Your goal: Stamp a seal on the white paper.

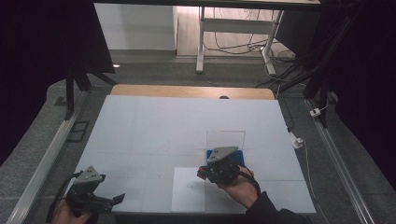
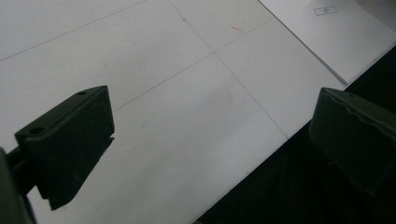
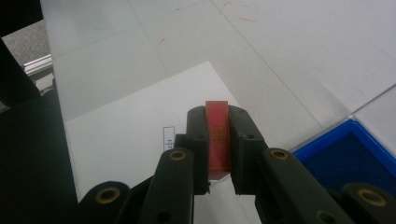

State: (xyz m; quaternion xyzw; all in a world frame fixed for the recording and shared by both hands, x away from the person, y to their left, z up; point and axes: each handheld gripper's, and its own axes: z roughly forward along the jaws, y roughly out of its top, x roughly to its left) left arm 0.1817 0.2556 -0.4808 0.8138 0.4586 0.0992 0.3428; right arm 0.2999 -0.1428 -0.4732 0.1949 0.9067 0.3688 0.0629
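Right claw [image 3: 218, 140] pinches red stamp [image 3: 217, 135] mid-frame above white paper [image 3: 126, 135], blue tray [image 3: 348, 140] at lower right, left claw [image 2: 205, 140] spread idle; shallow grip could let the stamp twist and smear.

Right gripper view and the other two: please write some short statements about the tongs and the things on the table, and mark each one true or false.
1. The right tongs are shut on a red block. True.
2. The left tongs hold a sheet of paper. False: their jaws stand wide apart with nothing between them.
3. A blue tray lies beside the right tongs. True.
4. The white sheet of paper bears a small printed mark. True.
5. The left tongs hover at the far edge of the table. False: they are at its near left corner.
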